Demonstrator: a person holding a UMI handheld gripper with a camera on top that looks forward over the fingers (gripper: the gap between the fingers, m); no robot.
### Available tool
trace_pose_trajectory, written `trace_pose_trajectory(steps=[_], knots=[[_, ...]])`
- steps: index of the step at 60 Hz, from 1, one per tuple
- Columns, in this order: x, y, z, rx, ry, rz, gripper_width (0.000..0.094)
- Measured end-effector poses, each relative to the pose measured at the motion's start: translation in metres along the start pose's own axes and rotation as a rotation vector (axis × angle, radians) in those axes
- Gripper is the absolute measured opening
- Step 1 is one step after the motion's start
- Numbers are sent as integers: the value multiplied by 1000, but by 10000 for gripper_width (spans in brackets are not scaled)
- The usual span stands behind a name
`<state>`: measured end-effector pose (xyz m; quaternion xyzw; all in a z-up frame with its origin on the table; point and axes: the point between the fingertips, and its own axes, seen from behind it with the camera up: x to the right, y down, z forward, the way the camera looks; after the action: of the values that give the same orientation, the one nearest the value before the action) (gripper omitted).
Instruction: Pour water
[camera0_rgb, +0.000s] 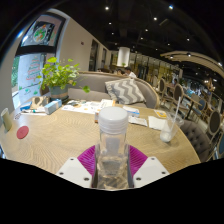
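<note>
A clear plastic water bottle (113, 140) with a white cap stands upright between my fingers, held over a round light wooden table (50, 135). My gripper (112, 165) is shut on the bottle; the magenta pads (88, 158) press on both its sides. A clear glass cup (169, 127) stands on the table to the right, beyond the fingers.
A potted green plant (57, 76) stands at the table's far left, with a red disc (22, 131) and small items near it. Papers (92, 106) lie at the far side. A grey sofa with a patterned cushion (125, 90) is behind the table.
</note>
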<state>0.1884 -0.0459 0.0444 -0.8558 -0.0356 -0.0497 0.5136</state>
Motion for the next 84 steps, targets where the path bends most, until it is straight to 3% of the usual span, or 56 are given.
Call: trace_pose_trajectory(steps=[8,20,28,37,51,66,76,84], knots=[[-5,-35,-10,16,94,-86,408],[-59,-131,-44,100,270,-368,409],[-138,-200,-69,167,358,-653,407],[-260,-241,-77,249,373,-977,404],[-411,-215,-60,307,350,-1491,405],[-455,-184,-41,277,359,-1799,405],[-453,-186,-48,259,326,-1697,404],[-440,-201,-66,251,220,-1348,407]])
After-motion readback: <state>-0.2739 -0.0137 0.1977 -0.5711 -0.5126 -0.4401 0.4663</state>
